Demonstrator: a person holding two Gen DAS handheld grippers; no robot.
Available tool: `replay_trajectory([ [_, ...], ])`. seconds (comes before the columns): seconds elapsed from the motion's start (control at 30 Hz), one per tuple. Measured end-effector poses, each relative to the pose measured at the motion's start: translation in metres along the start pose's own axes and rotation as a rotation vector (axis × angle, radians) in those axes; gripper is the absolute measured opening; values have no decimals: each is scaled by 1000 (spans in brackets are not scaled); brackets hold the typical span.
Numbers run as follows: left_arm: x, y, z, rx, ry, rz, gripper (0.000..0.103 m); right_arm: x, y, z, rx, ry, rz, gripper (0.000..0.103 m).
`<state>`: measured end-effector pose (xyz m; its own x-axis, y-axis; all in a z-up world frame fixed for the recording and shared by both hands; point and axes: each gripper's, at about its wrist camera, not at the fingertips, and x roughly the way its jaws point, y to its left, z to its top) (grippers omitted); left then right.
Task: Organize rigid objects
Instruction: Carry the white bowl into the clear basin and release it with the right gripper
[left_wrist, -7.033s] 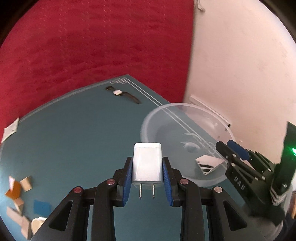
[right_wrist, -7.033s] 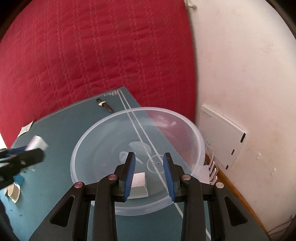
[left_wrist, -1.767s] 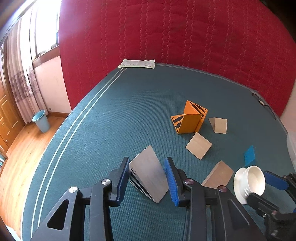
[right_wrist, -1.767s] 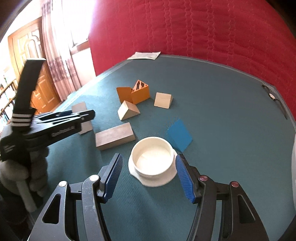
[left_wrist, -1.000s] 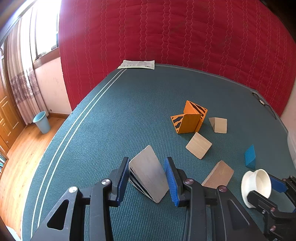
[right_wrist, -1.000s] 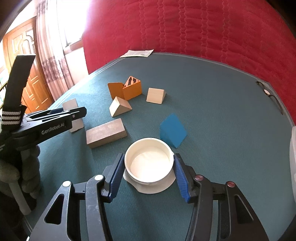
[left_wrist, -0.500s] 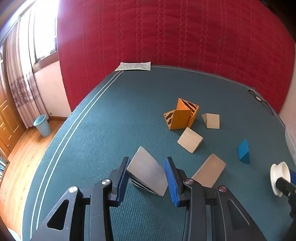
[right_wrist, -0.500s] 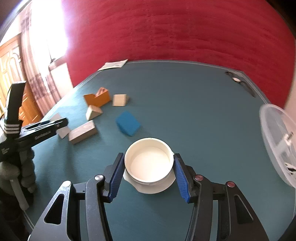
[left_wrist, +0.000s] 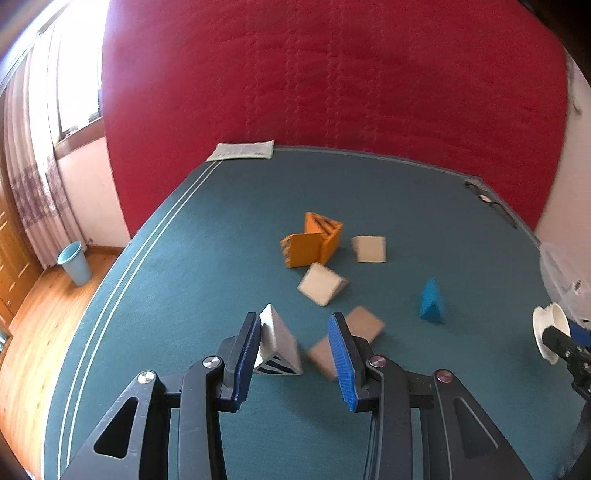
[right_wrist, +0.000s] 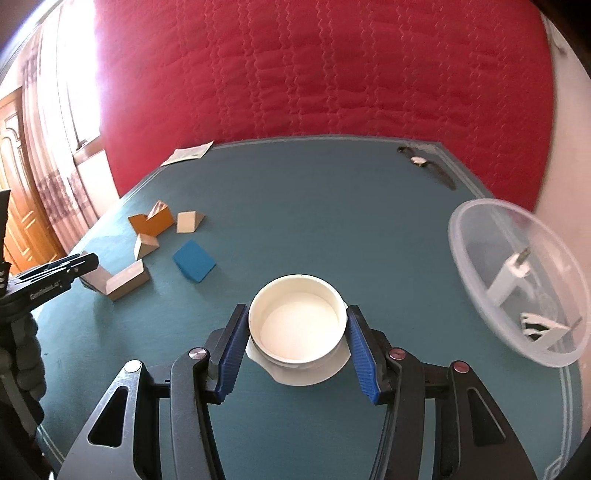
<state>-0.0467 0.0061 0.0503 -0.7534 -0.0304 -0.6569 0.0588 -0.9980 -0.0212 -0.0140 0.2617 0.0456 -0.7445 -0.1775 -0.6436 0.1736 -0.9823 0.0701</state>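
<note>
My right gripper (right_wrist: 297, 343) is shut on a white round dish (right_wrist: 297, 328) and holds it above the green table, left of the clear plastic bowl (right_wrist: 480, 236). The bowl holds a white charger (right_wrist: 511, 275) and a striped block (right_wrist: 539, 325). My left gripper (left_wrist: 295, 343) is open; a grey striped wedge block (left_wrist: 277, 343) leans against its left finger, clear of the right one. The right gripper and dish also show at the right edge of the left wrist view (left_wrist: 550, 332).
Loose blocks lie on the green table (left_wrist: 207, 258): orange striped ones (left_wrist: 314, 243), wooden wedges (left_wrist: 323, 284) (left_wrist: 369, 249), a wooden slab (left_wrist: 347, 339) and a blue wedge (left_wrist: 432, 301). A watch (right_wrist: 424, 162) and a paper (left_wrist: 242, 150) lie at the far edge. A red quilt hangs behind.
My left gripper has opened and let go of the grey wedge. My right gripper has carried the dish to the right, towards the clear bowl.
</note>
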Motion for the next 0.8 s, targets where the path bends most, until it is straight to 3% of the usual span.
replay_trajectory([
  [0.4, -8, -46, 3, 88, -18, -86, 40, -24, -54, 3, 72, -67, -120, 53],
  [0.8, -14, -51, 2, 84, -16, -95, 40, -42, -123, 6, 208, -137, -299, 53],
])
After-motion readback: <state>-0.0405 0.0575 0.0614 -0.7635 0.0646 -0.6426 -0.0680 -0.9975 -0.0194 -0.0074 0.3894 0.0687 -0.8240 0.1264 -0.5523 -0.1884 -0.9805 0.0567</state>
